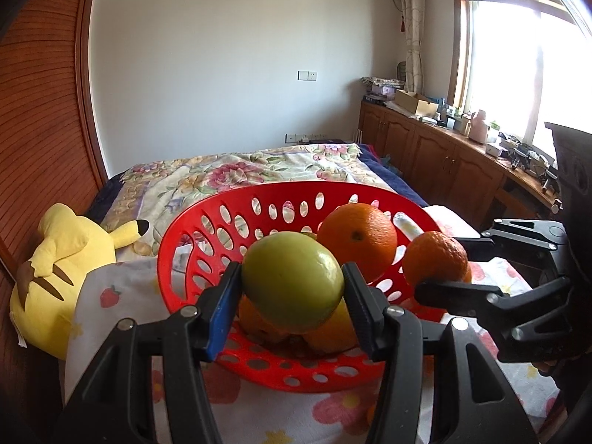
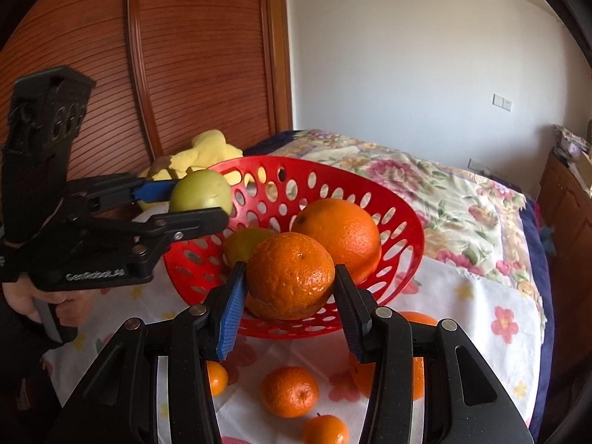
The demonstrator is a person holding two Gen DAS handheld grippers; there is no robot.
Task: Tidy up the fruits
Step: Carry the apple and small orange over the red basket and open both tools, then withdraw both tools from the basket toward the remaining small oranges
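My left gripper (image 1: 292,296) is shut on a green apple (image 1: 292,281) and holds it above the near rim of the red perforated basket (image 1: 207,222). It shows in the right wrist view (image 2: 196,203) at the basket's left rim. My right gripper (image 2: 290,296) is shut on a mandarin (image 2: 290,275) just over the basket's (image 2: 403,218) front edge. In the left wrist view the right gripper (image 1: 440,262) holds that mandarin (image 1: 434,257) at the basket's right side. A large orange (image 2: 340,235) and a yellowish fruit (image 2: 246,242) lie in the basket.
Several small mandarins (image 2: 288,390) lie on the flowered cloth (image 2: 481,296) in front of the basket. A yellow plush toy (image 1: 63,259) lies left of the basket against the wooden wardrobe (image 2: 185,55). The floral bedspread (image 1: 240,174) stretches behind. A wooden cabinet (image 1: 436,155) stands at the right.
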